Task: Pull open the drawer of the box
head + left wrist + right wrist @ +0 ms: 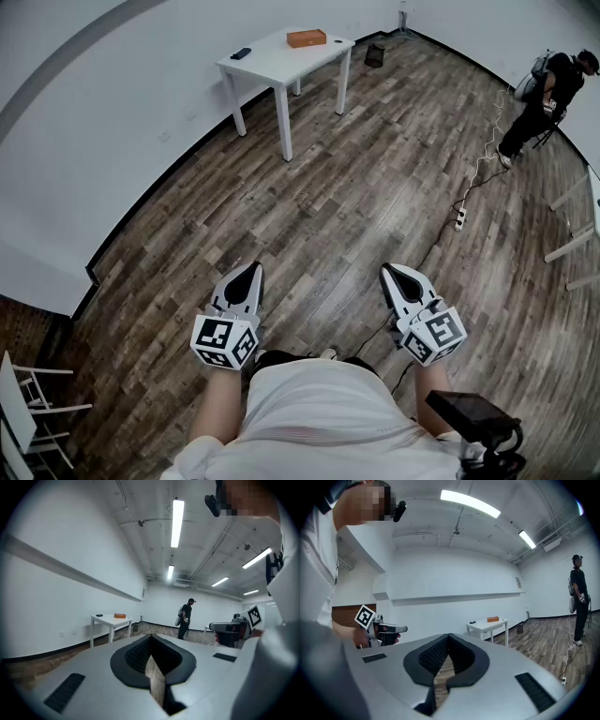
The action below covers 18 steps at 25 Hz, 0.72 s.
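The left hand-held gripper [253,270] and the right hand-held gripper [387,272] were each pressed together with nothing between the jaws, held side by side low in front of the person, above the wooden floor [356,187]. The orange box [307,38] sat on the white bench [272,62] by the far wall, well apart from both; its drawer was too small to make out. A small dark object [241,53] lay near the bench's left end

Two tongs [251,274] [389,276]; one white table [281,58]; one orange box [307,37]; one dark bin [374,56]; one power strip [459,220]; one distant person [553,94].
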{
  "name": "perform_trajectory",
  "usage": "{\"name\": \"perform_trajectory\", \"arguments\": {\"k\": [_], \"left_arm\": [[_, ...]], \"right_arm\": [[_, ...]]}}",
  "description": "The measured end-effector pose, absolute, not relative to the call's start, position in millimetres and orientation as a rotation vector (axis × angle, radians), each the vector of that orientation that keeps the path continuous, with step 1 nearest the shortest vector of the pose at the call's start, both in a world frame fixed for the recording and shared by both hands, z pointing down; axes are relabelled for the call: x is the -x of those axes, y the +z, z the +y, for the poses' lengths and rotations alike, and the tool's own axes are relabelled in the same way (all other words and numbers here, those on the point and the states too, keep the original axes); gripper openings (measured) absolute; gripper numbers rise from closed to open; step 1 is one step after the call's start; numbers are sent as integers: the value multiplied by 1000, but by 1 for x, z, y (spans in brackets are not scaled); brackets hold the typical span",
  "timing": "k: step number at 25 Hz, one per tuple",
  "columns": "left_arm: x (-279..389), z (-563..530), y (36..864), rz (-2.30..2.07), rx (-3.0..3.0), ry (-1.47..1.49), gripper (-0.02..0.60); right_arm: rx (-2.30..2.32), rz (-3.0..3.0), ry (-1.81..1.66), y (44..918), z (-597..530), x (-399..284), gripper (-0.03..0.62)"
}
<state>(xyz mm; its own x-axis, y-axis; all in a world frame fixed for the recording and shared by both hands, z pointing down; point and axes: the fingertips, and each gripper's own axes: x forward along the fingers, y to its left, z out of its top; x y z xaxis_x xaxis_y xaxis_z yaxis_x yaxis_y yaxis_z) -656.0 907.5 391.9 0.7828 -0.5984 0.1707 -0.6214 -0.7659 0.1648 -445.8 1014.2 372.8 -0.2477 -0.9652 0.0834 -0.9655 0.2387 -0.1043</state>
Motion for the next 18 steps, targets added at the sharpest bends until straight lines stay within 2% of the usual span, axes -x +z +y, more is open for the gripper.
{"name": "perform_trajectory", "arguments": {"k": [7,13,18], "left_arm": [[617,911,404,-931,-2767,201,11],[587,879,409,-893,-2774,202,11],[544,845,407,-853,-2807,163,11]], "right_arm": [[-1937,-2468,273,390,1008,411,-2],[-1976,-2431,316,403,990,387,-2],[-2075,-2334,339,410,982,341,-2]]}}
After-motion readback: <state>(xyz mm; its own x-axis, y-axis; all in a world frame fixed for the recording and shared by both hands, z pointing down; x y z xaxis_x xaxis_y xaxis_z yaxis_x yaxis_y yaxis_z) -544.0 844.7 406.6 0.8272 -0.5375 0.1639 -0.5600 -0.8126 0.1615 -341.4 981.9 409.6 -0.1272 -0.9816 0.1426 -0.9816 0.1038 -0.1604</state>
